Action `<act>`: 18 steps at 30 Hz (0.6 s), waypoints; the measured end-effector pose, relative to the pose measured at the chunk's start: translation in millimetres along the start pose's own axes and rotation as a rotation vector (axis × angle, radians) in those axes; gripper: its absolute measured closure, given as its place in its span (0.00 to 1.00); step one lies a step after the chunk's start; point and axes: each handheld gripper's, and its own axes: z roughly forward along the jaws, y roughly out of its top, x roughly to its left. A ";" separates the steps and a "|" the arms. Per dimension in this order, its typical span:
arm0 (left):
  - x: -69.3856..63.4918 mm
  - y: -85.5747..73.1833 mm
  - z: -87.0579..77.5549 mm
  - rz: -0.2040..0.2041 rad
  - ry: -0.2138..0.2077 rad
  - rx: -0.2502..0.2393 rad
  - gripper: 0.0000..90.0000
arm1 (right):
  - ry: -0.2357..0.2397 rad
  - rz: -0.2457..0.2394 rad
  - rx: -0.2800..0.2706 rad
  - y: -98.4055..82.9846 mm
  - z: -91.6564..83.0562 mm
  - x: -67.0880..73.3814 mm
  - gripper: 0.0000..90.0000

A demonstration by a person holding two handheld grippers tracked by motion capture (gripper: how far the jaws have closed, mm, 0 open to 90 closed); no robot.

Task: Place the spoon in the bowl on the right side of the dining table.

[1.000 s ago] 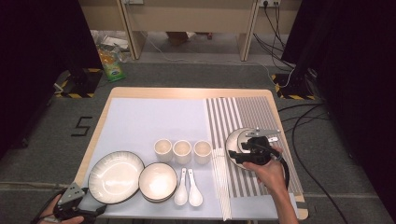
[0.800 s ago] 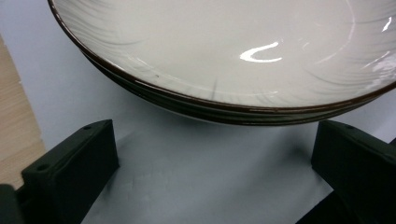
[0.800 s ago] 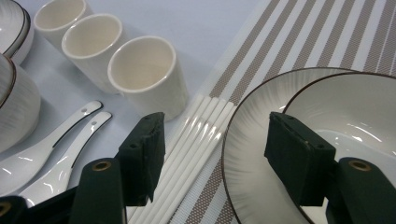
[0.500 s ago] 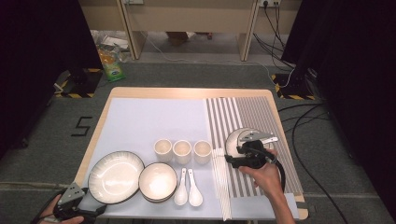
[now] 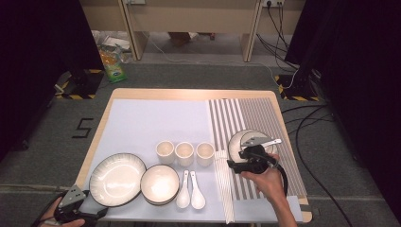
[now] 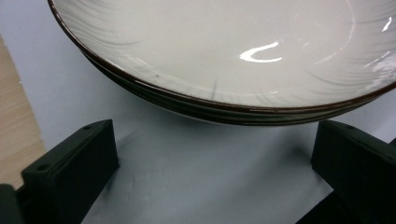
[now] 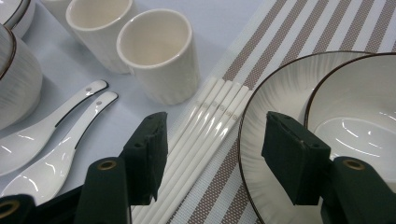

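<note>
over striped matting, right gripper hangs half spread, empty, above chopsticks beside the plate.

White dark-rimmed plate, brown-striped mat

White chopsticks flat beside ribbed plate

The right tool stands with jaws apart over white chopsticks and the rim of a plate holding a bowl; cups and spoons lie left.
</note>
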 end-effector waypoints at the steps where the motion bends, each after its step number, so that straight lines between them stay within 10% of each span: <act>1: 0.0 -0.1 0.0 0.000 0.000 -0.001 0.00 | -0.003 0.005 0.007 -0.4 0.4 1.0 0.45; 18: -0.2 -0.2 0.1 -0.004 -0.002 -0.001 0.00 | 0.011 -0.022 0.039 -11.4 6.6 8.8 0.45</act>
